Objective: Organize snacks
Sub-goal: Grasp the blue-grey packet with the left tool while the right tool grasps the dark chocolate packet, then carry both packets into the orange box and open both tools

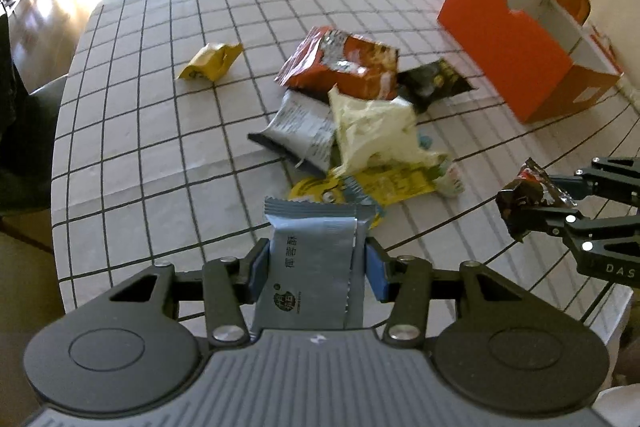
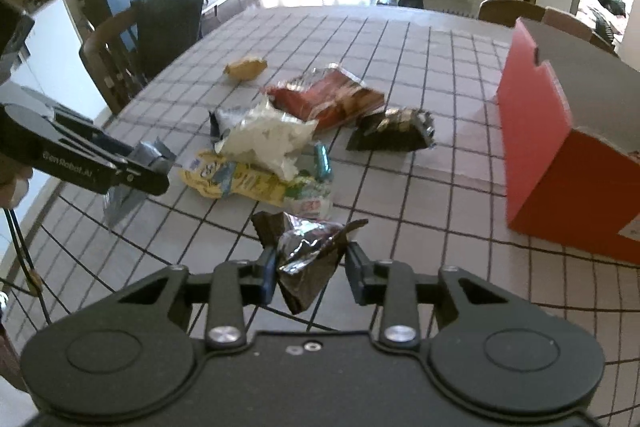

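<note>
My left gripper (image 1: 317, 254) is shut on a flat grey-blue snack packet (image 1: 310, 227), which stands upright between its blue pads, lifted off the table. In the right wrist view the left gripper (image 2: 138, 169) and its grey-blue packet (image 2: 154, 153) show at the left. My right gripper (image 2: 312, 261) is shut on a crumpled dark foil packet (image 2: 306, 251). The left wrist view has the right gripper (image 1: 532, 213) holding that dark packet (image 1: 528, 187) above the table at the right. An open orange box (image 1: 508, 55) (image 2: 536, 131) stands at the far right.
A pile of snacks lies mid-table on the checked cloth (image 1: 160, 147): a red bag (image 1: 344, 63), a white bag (image 1: 372, 131), a black packet (image 1: 436, 83), a grey packet (image 1: 300, 127) and yellow packets (image 1: 384, 183). A small yellow packet (image 1: 210, 61) lies apart at the left. Chairs ring the table.
</note>
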A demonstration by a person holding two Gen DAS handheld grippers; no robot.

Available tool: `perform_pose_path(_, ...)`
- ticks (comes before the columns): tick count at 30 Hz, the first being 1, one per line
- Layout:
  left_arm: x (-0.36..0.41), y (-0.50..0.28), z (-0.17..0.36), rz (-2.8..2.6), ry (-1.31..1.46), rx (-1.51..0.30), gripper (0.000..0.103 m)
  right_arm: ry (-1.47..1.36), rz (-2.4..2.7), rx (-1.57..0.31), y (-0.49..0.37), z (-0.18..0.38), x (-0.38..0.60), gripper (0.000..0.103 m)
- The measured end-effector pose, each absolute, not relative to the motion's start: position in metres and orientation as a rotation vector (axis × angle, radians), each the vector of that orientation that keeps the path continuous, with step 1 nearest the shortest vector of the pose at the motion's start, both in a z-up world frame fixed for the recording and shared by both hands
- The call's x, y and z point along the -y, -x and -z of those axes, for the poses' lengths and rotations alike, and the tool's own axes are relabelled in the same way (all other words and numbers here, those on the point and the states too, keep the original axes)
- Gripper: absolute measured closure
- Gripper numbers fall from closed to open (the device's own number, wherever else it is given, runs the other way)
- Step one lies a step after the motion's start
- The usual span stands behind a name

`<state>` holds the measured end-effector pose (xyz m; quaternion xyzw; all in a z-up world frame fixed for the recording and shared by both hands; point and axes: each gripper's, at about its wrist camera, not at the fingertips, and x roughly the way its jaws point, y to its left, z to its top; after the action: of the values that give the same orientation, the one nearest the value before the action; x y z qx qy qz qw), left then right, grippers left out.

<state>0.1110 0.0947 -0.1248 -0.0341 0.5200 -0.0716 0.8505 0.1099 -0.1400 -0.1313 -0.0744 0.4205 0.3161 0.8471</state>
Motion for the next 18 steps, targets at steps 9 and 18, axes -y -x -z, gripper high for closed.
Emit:
perform_pose_path(9,-0.058,-0.112,0.084,0.18,0.083,-1.049,0.054,0.109,-0.668,-0.795,-0.11,0.094,0.168,0.074)
perform_pose_path(18,-0.01,-0.125,0.044,0.208,0.084,-0.993,0.054,0.076,-0.643,-0.717,-0.124,0.054,0.209,0.074)
